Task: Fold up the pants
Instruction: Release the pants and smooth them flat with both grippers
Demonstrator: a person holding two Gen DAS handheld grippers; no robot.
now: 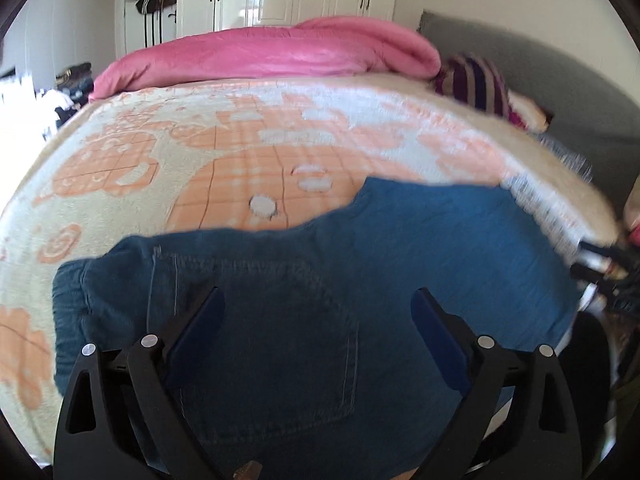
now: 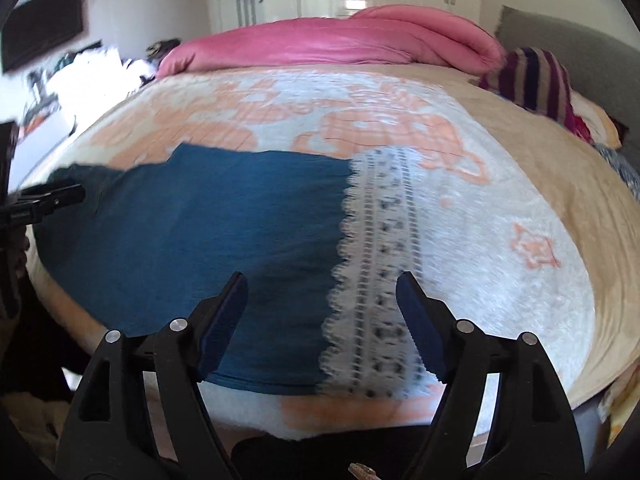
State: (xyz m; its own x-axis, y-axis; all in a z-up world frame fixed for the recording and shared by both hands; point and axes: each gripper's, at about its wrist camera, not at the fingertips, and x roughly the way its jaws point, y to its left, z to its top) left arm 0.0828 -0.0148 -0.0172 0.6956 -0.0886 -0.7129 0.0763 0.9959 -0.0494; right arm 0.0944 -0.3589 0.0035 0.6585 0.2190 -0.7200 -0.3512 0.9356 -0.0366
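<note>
Fingers on the left gripper [image 1: 316,312] are spread wide and hold nothing. They hang over the waist end of the blue pants [image 1: 320,280], near the back pocket [image 1: 288,344]. The right gripper [image 2: 322,300] is wide too and empty, over the white lace cuff [image 2: 380,280] at the leg end. The pants lie flat along the near edge of the bed [image 2: 520,280], so each end looks easy to grab for a fold. Far back sits a pink quilt [image 1: 272,52].

Bare blanket [image 1: 240,152] lay ahead of both tongs; pink duvet [image 1: 272,52] and striped pillow [image 2: 532,76] bounded the far edge.
</note>
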